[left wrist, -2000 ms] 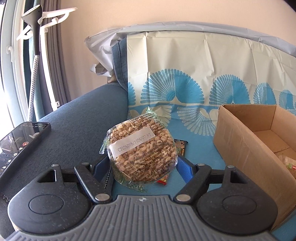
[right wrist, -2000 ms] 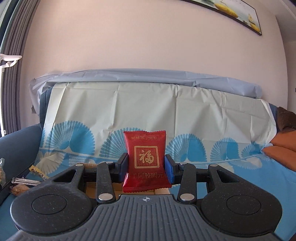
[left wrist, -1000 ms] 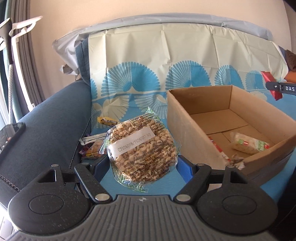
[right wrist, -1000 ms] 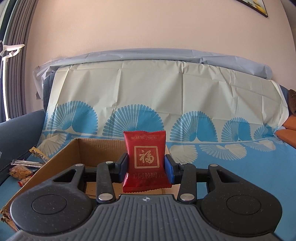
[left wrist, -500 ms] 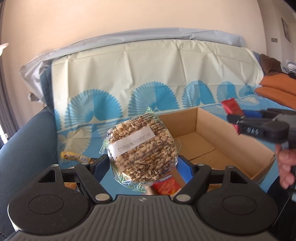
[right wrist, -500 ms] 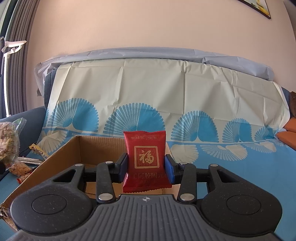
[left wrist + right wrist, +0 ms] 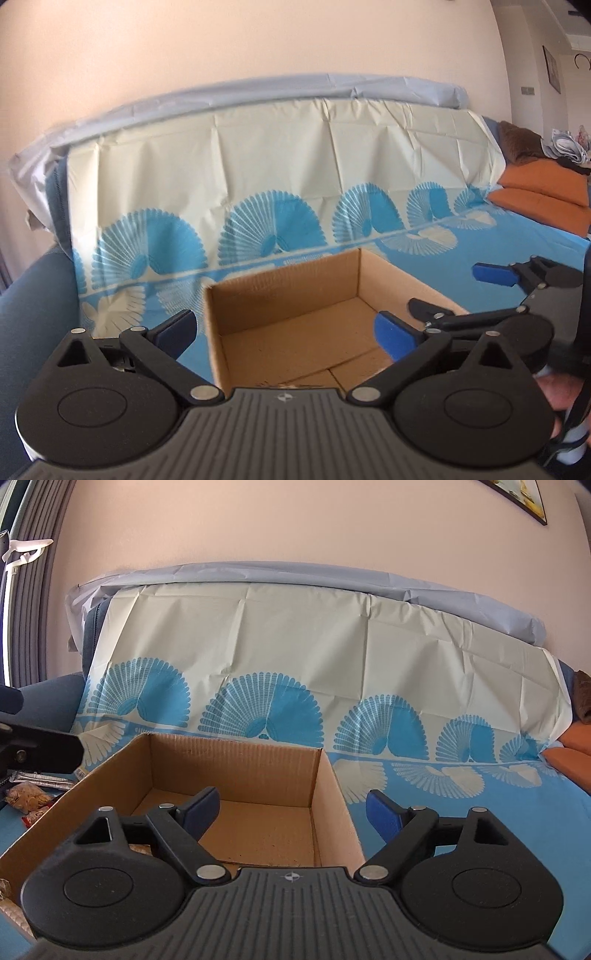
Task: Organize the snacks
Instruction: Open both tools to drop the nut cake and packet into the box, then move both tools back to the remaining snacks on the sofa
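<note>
An open cardboard box (image 7: 284, 295) sits on the blue patterned cover; it also shows in the right wrist view (image 7: 236, 764). My left gripper (image 7: 284, 332) is open and empty above the box's left side. My right gripper (image 7: 295, 810) is open and empty above the box's right side; it also shows in the left wrist view (image 7: 469, 295). The round cereal cake and the red packet are out of sight. Loose snacks (image 7: 29, 794) lie left of the box.
The sofa back carries a cream and blue fan-pattern sheet (image 7: 295, 672). A blue armrest (image 7: 33, 295) is at left. Orange cushions (image 7: 543, 195) lie at far right. A person's hand (image 7: 561, 391) holds the right gripper.
Both grippers have opened over the box. The cereal cake has left the left gripper and the red packet has left the right gripper; neither is visible now.
</note>
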